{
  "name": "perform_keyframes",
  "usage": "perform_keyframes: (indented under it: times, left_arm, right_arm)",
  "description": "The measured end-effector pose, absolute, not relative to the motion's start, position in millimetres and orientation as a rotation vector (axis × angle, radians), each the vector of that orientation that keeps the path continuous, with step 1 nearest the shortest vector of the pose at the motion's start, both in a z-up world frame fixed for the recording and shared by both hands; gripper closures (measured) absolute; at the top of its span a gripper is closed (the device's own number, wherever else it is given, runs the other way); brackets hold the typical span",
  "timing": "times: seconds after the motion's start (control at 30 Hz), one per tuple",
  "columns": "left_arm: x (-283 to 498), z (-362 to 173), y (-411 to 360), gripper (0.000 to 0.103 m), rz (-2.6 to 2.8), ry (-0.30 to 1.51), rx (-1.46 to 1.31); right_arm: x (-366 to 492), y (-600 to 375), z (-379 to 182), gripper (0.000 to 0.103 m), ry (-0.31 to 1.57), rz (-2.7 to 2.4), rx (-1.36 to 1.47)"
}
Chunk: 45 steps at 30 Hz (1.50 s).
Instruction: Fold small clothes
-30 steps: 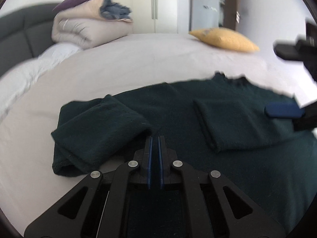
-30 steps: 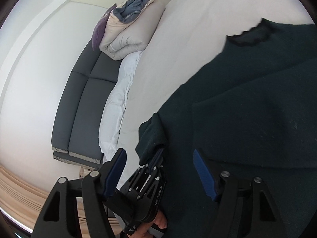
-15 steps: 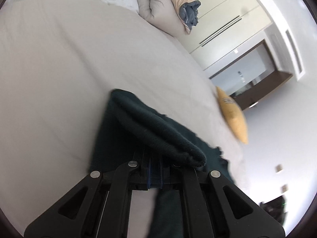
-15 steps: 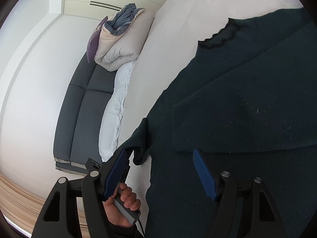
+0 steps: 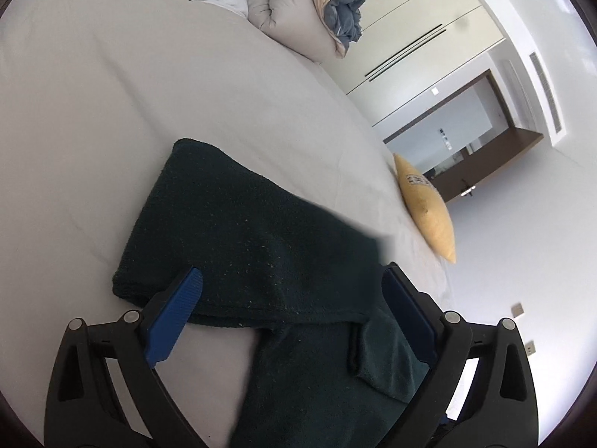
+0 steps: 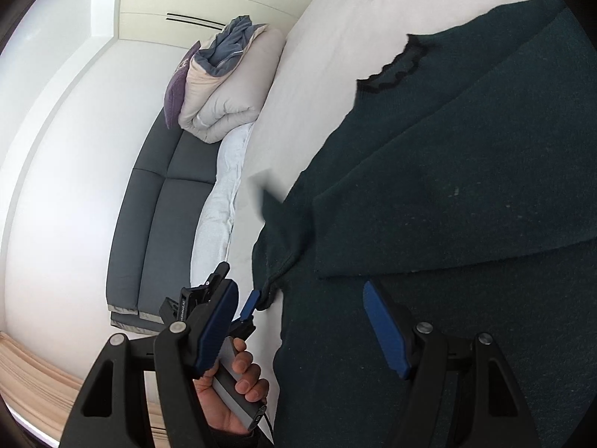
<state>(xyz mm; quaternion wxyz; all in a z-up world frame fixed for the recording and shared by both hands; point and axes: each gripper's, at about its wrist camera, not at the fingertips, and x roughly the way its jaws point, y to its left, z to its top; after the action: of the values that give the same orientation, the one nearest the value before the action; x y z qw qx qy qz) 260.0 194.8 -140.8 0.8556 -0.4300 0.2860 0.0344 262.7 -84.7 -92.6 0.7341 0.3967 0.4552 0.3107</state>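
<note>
A: Where is the sweater [image 5: 268, 246] found?

B: It is spread on the bed [image 5: 112, 112]. It is dark green. In the left wrist view a folded sleeve part is seen lying across the body of the garment, with one end resting on the bare sheet. In the right wrist view the collar [image 6: 395, 71] is seen at the far side, and another folded flap is laid over the front.

A: How are the jaws of the left gripper [image 5: 294, 306] held?

B: They are spread wide, and nothing is gripped between them. The sweater is seen between and below the blue pads [image 5: 175, 313]. Whether the cloth is touched by them cannot be told.

A: And the right gripper [image 6: 309, 328]?

B: Its jaws are also parted wide, with nothing clamped. It is held above the sweater near its edge. In this same view the left gripper [image 6: 238, 306] is seen beside that edge, and its handle is held by the left hand [image 6: 231, 392].

A: What else is seen?

B: A folded duvet [image 5: 298, 11] is placed at the head of the bed, near a grey headboard [image 6: 160, 201]. A yellow pillow [image 5: 425, 209] is lying at the far edge. A wardrobe [image 5: 418, 26] is seen behind.
</note>
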Motion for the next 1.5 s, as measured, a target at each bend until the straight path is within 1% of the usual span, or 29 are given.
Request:
perform_keyframes:
  times: [0.13,0.27,0.33,0.4,0.5,0.73,0.77,0.83,0.87,0.9,0.93,0.97,1.03,1.13,1.27,1.4,1.5]
  left_arm:
    - [261.1,-146.1,194.4,0.005,0.059,0.621,-0.890]
    - [265.6,-145.8,208.2,0.006,0.061,0.631,-0.862]
    - [282.3,-146.2,216.8,0.006,0.052,0.662,-0.847]
    - [296.0,-153.1,222.3,0.011,0.040,0.713,-0.829]
    - [304.9,-161.9,225.2,0.013,0.024,0.748,-0.801]
    - [307.8,-179.8,235.0,0.018,-0.012,0.739,-0.794]
    - [307.9,-181.4,235.5,0.018,-0.015,0.735,-0.791]
    - [313.9,-184.1,239.2,0.018,-0.016,0.733,-0.782]
    - [315.5,-185.1,239.3,0.018,-0.016,0.733,-0.777]
    - [316.8,-185.7,240.0,0.018,-0.016,0.732,-0.776]
    - [312.9,-185.5,239.9,0.018,-0.016,0.729,-0.779]
    - [312.5,-185.3,241.4,0.018,-0.018,0.726,-0.786]
    - [314.1,-183.0,242.3,0.018,-0.022,0.718,-0.804]
    - [304.7,-175.2,246.2,0.018,-0.023,0.696,-0.845]
    - [298.8,-150.7,244.4,0.018,-0.031,0.642,-0.842]
    - [301.5,-128.2,239.3,0.018,-0.049,0.606,-0.832]
    - [305.5,-118.8,230.0,0.018,-0.061,0.609,-0.812]
  right_arm:
    - [280.8,-57.9,-78.5,0.030,0.994,0.727,0.777]
    - [316.4,-27.3,-73.3,0.030,1.015,0.787,0.794]
    - [335.6,-10.9,-80.5,0.030,1.063,0.785,0.796]
    - [354.1,5.2,-92.3,0.034,1.118,0.763,0.789]
    - [378.6,21.4,-103.5,0.034,1.164,0.665,0.705]
    - [413.1,53.3,-119.3,0.035,1.196,0.614,0.634]
    - [415.8,59.8,-120.7,0.037,1.204,0.618,0.610]
    - [420.1,76.2,-121.6,0.049,1.223,0.622,0.535]
    - [420.3,81.7,-121.2,0.054,1.225,0.624,0.499]
    - [418.8,86.5,-119.1,0.064,1.221,0.611,0.448]
    - [417.4,88.1,-117.1,0.079,1.216,0.607,0.421]
    - [416.1,85.8,-115.7,0.091,1.215,0.615,0.421]
    - [410.0,73.9,-106.2,0.093,1.187,0.614,0.442]
    - [392.7,53.2,-83.8,0.094,1.125,0.635,0.464]
    - [361.0,-0.1,-55.4,0.094,1.062,0.640,0.539]
    - [337.5,-59.7,-48.2,0.094,1.036,0.598,0.611]
    - [329.6,-102.0,-55.0,0.094,1.018,0.525,0.668]
